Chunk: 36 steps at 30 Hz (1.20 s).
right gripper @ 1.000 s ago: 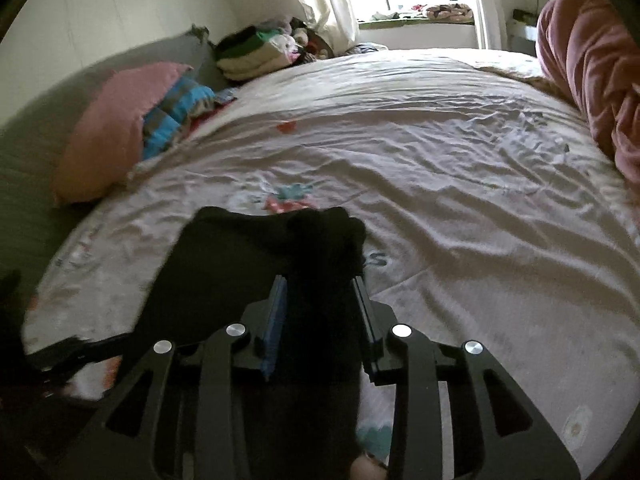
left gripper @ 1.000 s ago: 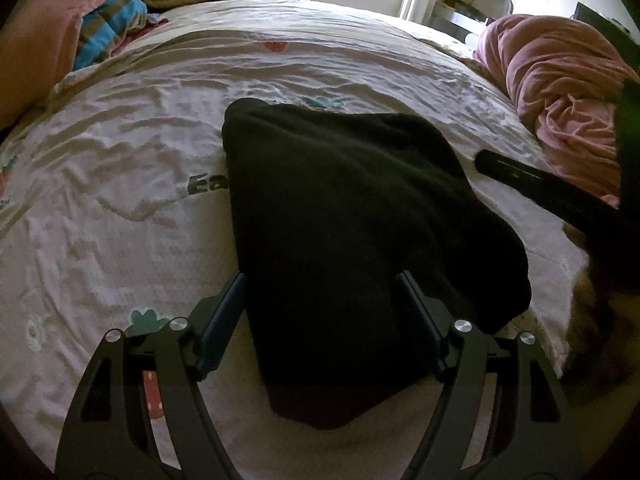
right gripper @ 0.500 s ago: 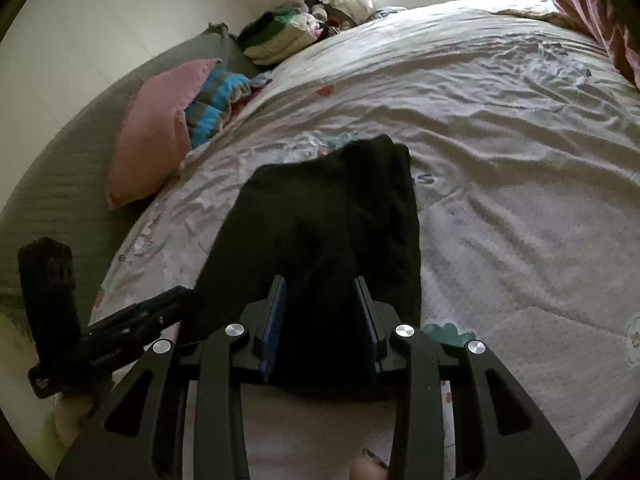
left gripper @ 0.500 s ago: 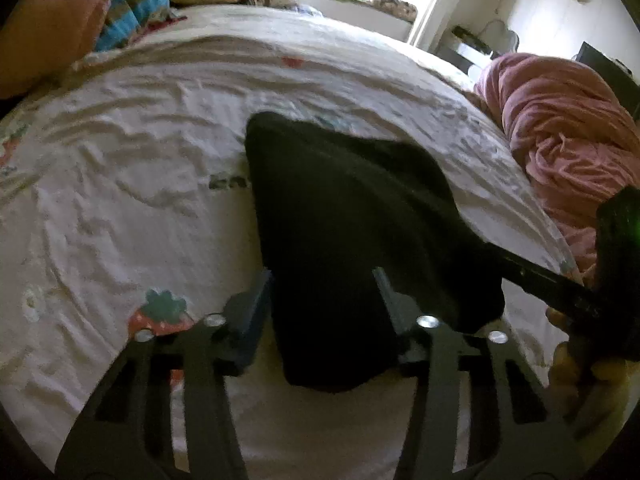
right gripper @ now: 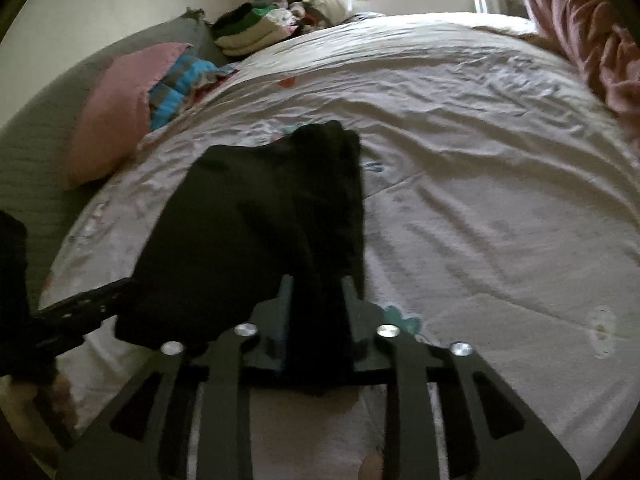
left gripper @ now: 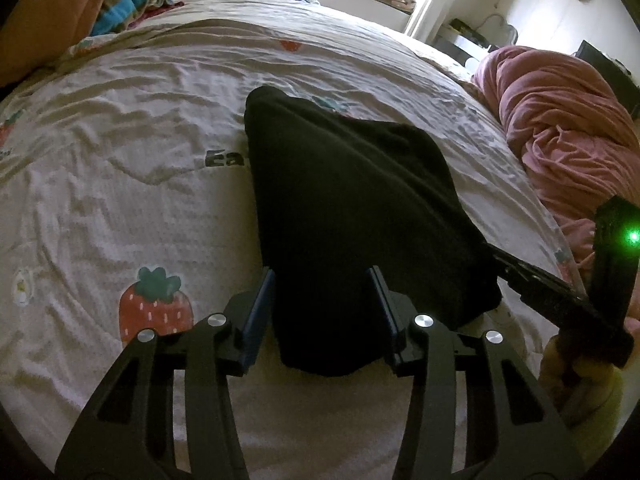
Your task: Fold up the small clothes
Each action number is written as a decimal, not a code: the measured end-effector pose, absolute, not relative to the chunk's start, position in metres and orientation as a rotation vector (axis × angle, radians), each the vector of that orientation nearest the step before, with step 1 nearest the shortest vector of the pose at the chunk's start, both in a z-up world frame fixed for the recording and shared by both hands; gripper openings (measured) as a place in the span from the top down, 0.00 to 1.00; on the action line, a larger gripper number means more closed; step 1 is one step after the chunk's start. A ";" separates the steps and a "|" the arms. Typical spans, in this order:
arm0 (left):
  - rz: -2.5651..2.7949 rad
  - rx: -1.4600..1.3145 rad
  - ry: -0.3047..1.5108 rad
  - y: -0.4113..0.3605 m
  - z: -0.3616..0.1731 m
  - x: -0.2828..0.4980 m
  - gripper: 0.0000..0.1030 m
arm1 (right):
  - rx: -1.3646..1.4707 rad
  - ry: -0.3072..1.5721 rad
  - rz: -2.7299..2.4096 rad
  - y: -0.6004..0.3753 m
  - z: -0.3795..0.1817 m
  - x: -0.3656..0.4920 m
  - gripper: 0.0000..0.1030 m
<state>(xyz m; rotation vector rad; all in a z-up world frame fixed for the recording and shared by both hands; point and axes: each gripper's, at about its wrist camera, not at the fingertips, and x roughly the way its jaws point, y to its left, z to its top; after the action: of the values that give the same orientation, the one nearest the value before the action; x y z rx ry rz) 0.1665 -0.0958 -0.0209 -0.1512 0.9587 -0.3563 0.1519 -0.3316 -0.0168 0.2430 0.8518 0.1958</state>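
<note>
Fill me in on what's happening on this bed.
A person is folding a small black garment on the strawberry-print bedsheet with two handheld grippers. The left gripper is clamped on its near edge, and the right gripper pinches a bunched near corner. Both ends are gripped; the fold isn't finished.
</note>
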 end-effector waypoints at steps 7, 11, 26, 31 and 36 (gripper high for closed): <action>-0.360 -0.142 0.955 -0.095 -0.017 0.162 0.61 | 0.146 0.785 0.125 -0.328 -0.007 0.130 0.34; -0.360 -0.138 0.950 -0.095 -0.014 0.158 0.59 | 0.135 0.729 0.111 -0.332 0.004 0.114 0.22; -0.359 -0.127 0.845 -0.083 0.015 0.119 0.19 | 0.067 0.574 0.087 -0.324 0.039 0.056 0.05; -0.347 -0.117 0.813 -0.074 0.023 0.106 0.09 | 0.060 0.556 0.090 -0.316 0.043 0.048 0.05; -0.343 -0.108 0.779 -0.066 0.033 0.093 0.09 | 0.053 0.545 0.089 -0.307 0.049 0.044 0.04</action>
<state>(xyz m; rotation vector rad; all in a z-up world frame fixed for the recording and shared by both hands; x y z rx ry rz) 0.0930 -0.0660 0.0333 -0.1078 0.7788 -0.3431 0.0435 -0.3071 0.0491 0.0527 0.5455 0.0888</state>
